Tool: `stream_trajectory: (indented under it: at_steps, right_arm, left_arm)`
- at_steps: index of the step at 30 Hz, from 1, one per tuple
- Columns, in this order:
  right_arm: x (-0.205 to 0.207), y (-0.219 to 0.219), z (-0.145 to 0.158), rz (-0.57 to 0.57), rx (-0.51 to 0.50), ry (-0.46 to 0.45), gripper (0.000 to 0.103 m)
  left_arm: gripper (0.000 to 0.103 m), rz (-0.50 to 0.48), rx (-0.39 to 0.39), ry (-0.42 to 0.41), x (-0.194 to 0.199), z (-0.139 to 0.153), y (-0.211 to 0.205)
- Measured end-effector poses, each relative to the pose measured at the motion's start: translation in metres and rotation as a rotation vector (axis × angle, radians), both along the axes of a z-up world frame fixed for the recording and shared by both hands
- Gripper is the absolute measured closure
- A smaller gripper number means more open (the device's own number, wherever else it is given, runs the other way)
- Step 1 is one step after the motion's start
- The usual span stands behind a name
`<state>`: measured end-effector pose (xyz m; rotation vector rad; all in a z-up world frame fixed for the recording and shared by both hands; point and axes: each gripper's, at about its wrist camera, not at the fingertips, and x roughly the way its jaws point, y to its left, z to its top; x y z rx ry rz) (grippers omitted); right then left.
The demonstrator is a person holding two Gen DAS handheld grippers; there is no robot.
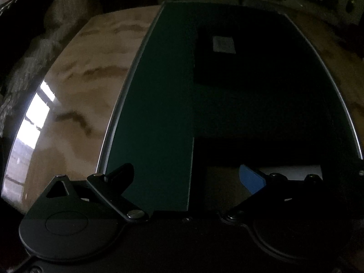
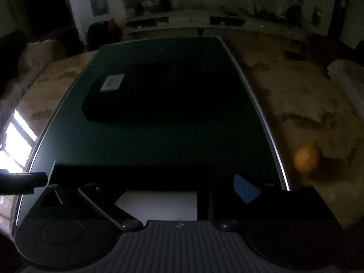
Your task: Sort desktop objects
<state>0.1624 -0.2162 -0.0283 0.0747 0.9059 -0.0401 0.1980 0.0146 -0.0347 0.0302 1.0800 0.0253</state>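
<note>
Left gripper (image 1: pixel 188 177): fingers spread wide, grasping nothing.
Black slab (image 2: pixel 145 91): lies flat, mid green mat (image 2: pixel 159 141).
Right gripper (image 2: pixel 182 191): fingers apart, empty over a pale sheet (image 2: pixel 163 202).
Orange ball (image 2: pixel 306 158): right of the mat; approach it slowly, it likely rolls.

Both views are very dim and underexposed; window glare (image 1: pixel 34 118) streaks the worktop's (image 1: pixel 86 72) left edge, fisheye bends every edge, and an orange object (image 2: pixel 306 158) is blurred.
</note>
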Motion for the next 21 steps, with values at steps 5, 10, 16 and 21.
stream_trajectory:
  at_steps: [5, 10, 16, 21]
  right_arm:
    - [0.048, -0.020, -0.007, 0.019, 0.023, -0.022, 0.000]
    - [0.095, -0.035, -0.017, 0.070, 0.048, -0.066, 0.000]
    - [0.138, -0.044, -0.025, 0.109, 0.025, -0.105, 0.000]
    - [0.178, -0.060, -0.034, 0.080, 0.037, -0.086, 0.000]
  left_arm:
    - [0.002, 0.001, -0.050, 0.024, 0.052, -0.010, 0.003]
    - [0.002, 0.014, -0.012, 0.018, 0.104, -0.025, 0.001]
    - [0.002, 0.024, -0.039, 0.004, 0.157, -0.046, 0.002]
    - [0.002, 0.015, -0.043, -0.005, 0.189, -0.059, -0.001]
